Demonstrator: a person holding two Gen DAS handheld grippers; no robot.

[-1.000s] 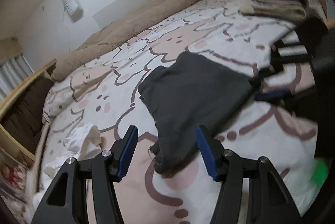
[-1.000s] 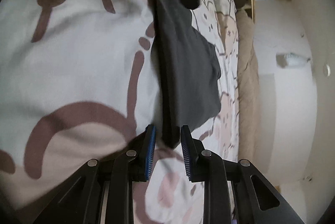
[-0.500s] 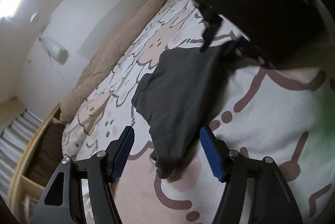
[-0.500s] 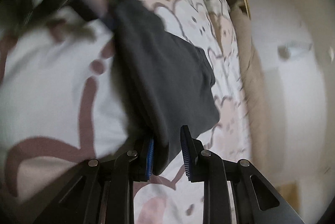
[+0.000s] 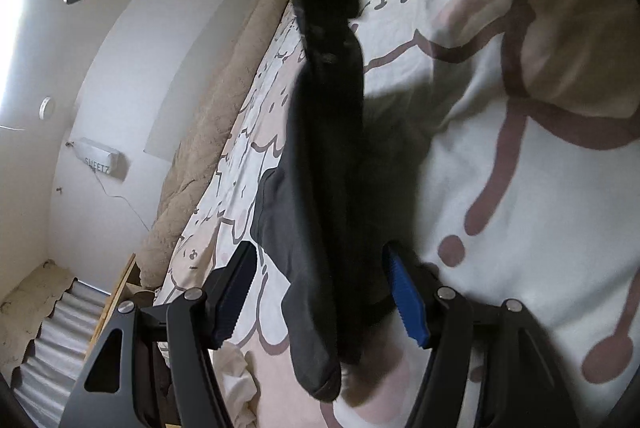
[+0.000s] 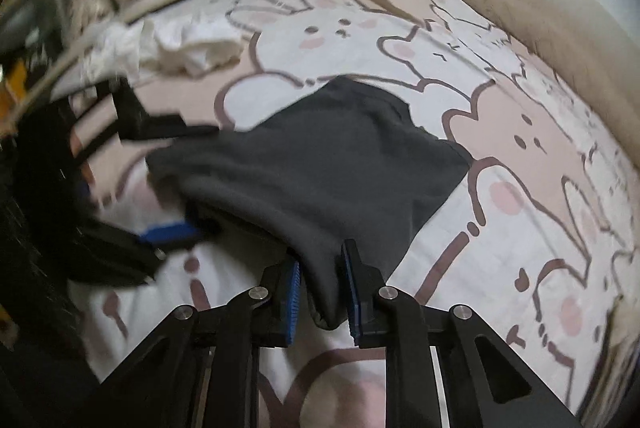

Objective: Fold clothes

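The right gripper [image 6: 322,298] is pinching a near corner of the dark grey garment [image 6: 328,164] between its jaws, the rest of the cloth lying spread on the bunny-print bed [image 6: 520,228]. The left gripper [image 5: 320,298] is holding its jaws wide apart around the garment's other near edge, not clamped on it. A crumpled white cloth [image 6: 192,48] is lying at the far left, well apart from the garment.
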